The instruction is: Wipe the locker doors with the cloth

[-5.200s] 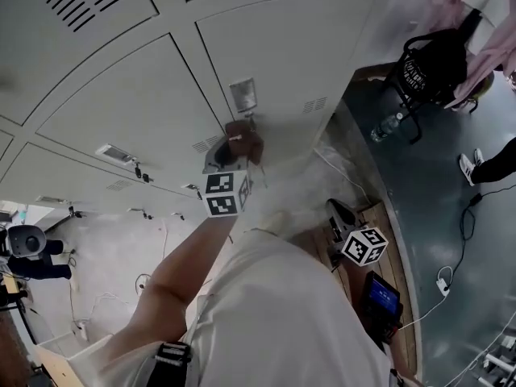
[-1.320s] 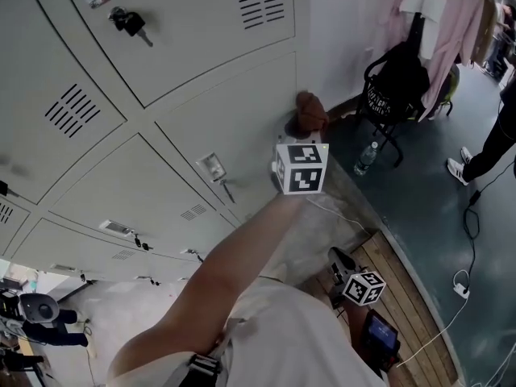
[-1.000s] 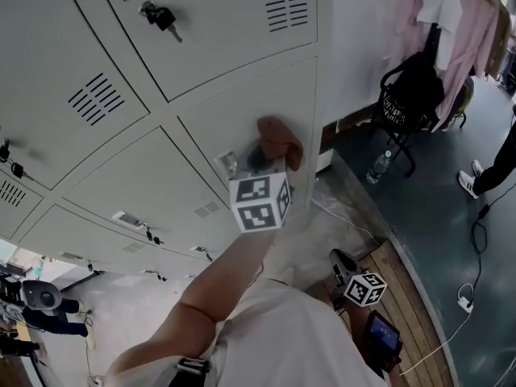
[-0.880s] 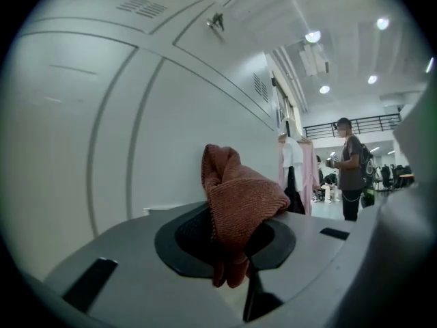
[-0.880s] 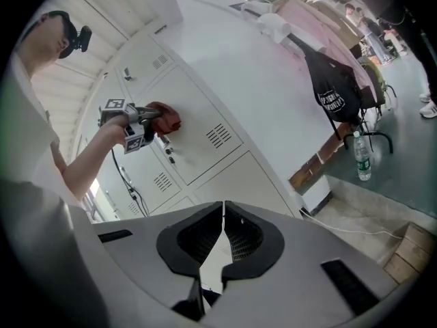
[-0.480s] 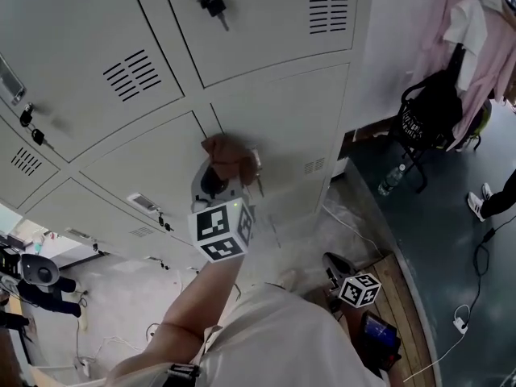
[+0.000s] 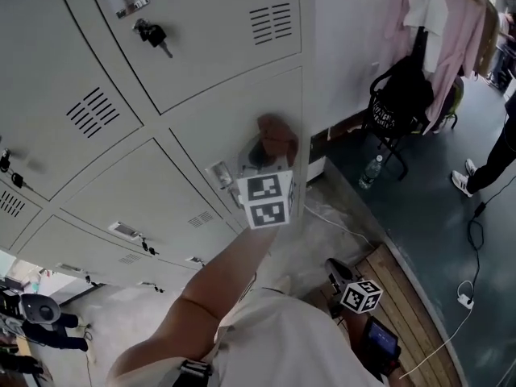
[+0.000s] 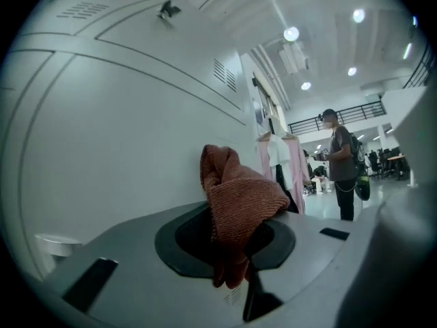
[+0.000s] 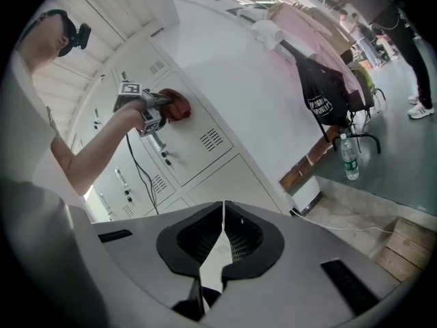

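Note:
A rust-red cloth [image 7: 276, 135] is pressed against a grey locker door [image 7: 211, 116], near that door's right edge. My left gripper [image 7: 270, 150] is shut on the cloth, at the end of an outstretched arm, with its marker cube just below. In the left gripper view the cloth [image 8: 235, 200] bulges from between the jaws, against the pale door [image 8: 116, 128]. My right gripper [image 9: 223, 207] is shut with nothing in it. It hangs low by the person's hip, where its marker cube [image 7: 360, 294] shows. From there the left gripper [image 9: 158, 108] and the cloth [image 9: 176, 106] are visible on the lockers.
Keys [image 7: 153, 33] hang in the lock of the door above, and a handle [image 7: 219, 173] sits left of the cloth. To the right are a black bag on a chair [image 7: 395, 95], a water bottle [image 7: 369, 170], hanging pink clothes [image 7: 451, 14] and a standing person [image 8: 341, 162]. Cables [image 7: 468, 297] lie by wooden boards [image 7: 411, 297].
Half a second ago the cloth was by the door's handle. My left gripper has since carried it right, back to the door's right edge. The right gripper has stayed low.

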